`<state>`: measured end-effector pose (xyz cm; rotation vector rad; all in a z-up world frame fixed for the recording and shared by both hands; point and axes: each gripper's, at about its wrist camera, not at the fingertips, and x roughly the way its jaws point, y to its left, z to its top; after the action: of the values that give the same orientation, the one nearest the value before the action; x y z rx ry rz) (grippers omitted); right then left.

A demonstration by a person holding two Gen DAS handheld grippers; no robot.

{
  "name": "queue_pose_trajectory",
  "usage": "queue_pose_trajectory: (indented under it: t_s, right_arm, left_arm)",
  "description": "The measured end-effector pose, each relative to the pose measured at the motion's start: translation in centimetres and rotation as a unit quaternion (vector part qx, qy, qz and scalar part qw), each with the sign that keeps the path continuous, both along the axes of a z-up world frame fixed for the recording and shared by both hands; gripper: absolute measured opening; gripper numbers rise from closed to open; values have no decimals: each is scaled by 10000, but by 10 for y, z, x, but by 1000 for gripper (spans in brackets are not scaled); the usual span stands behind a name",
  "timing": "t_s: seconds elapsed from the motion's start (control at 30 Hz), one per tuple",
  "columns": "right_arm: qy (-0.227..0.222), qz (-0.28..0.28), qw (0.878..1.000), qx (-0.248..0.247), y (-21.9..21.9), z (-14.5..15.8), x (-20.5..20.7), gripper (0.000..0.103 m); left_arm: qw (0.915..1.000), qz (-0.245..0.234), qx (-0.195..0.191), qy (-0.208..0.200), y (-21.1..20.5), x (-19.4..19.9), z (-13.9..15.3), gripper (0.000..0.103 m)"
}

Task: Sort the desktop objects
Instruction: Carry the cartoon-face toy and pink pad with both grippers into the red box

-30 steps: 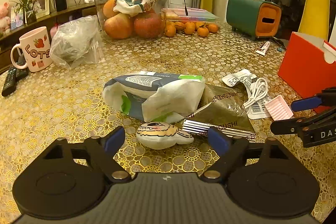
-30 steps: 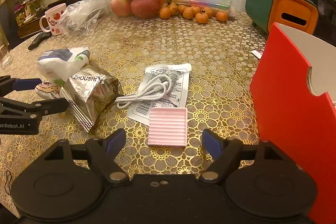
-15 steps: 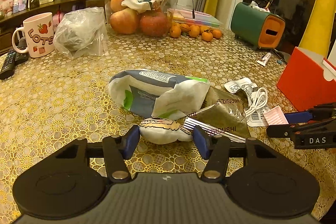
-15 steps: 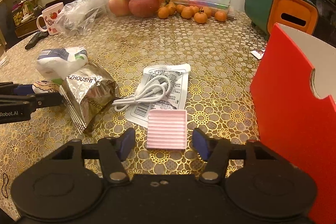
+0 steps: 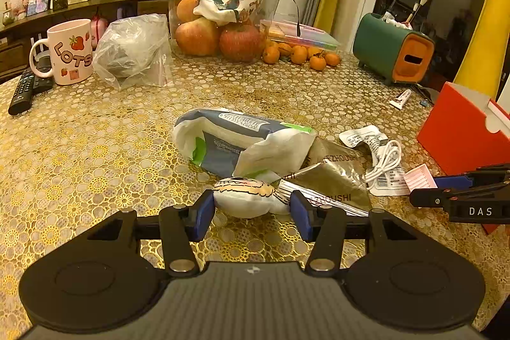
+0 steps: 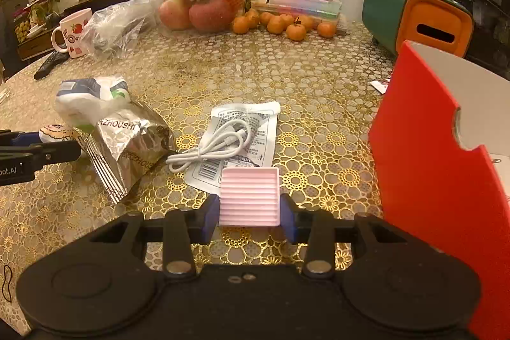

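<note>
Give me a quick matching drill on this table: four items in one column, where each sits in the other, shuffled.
Items:
1. plush toy
2. pink tray
3. white cable
4. mug

Places:
A. lying on a printed packet
B. between the right claw's pads
C. far side, next to the remote
D. between the left claw's pads

Pairs: 1-D, 2-B, 3-A, 4-C
</note>
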<state>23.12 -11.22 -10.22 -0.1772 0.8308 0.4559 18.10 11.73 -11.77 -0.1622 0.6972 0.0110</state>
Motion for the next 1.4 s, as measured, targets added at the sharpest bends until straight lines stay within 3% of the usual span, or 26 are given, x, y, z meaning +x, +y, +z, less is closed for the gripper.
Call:
queue_pose_trajectory:
  t_s: [0.4,0.87,1.4]
  right_arm:
    - [-51,-1,9996,265,-19,28,-29,39]
    - [-317,-80,9984,460,-57,68,-78,39]
    - [-766,-359,9937,741,-124,108,-111,39]
  left_arm:
    - [9997,-109,-184,-124,-17,-31,25,51]
    - [9968,-657,-134,-445,-75,-59,64,51]
    - [9839,-1603,-16,-788,-166,-69,104,51]
